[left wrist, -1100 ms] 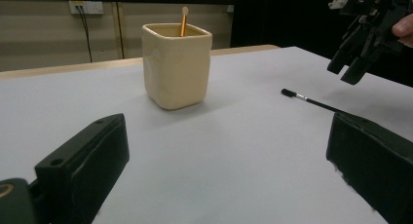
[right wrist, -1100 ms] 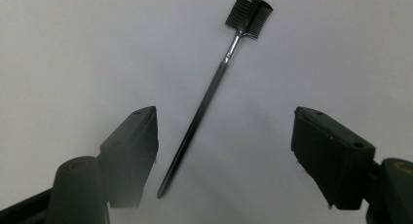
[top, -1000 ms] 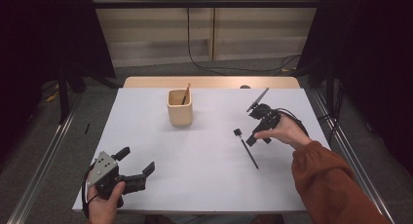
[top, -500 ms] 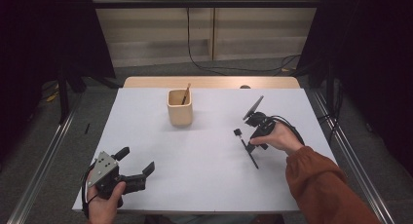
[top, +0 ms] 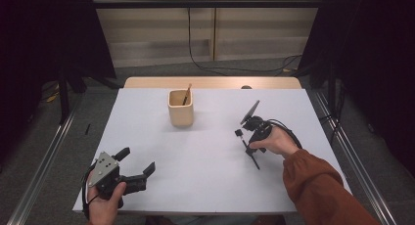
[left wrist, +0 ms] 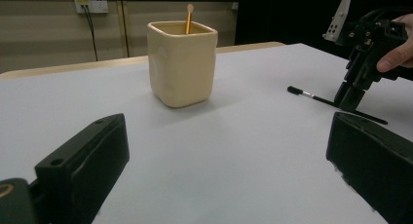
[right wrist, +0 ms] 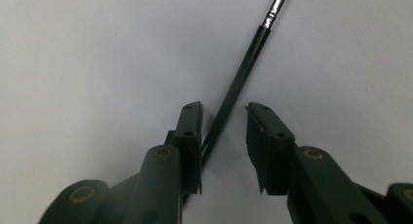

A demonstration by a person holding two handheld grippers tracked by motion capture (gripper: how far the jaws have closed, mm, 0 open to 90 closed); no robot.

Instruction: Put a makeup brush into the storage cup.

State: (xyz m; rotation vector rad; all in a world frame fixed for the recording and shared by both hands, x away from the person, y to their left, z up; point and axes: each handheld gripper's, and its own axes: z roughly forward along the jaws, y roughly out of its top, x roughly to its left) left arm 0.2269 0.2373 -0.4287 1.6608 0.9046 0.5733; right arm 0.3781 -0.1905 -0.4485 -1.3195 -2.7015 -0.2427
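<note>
A thin black brush [top: 254,159] lies on the white table [top: 195,156], right of centre. My right gripper [top: 251,146] points down over its handle. In the right gripper view the brush [right wrist: 243,73] runs between the two jaws of that gripper [right wrist: 221,109]. The jaws have just been closing and a gap still shows beside the handle. A beige square cup [top: 180,110] with a wooden stick [top: 186,94] in it stands at the back centre. My left gripper [top: 136,160] rests open at the front left, empty. From there I see the cup [left wrist: 181,63] and the brush [left wrist: 311,96].
The table's front edge runs close to my left hand [top: 105,205]. A wooden strip [top: 210,82] borders the table's far side. Metal rails [top: 44,161] flank it on the floor, and a black cable [top: 205,66] lies beyond.
The right gripper has come down and toward the front onto the brush handle, and its jaws have narrowed around it. The left gripper has stayed where it was.
</note>
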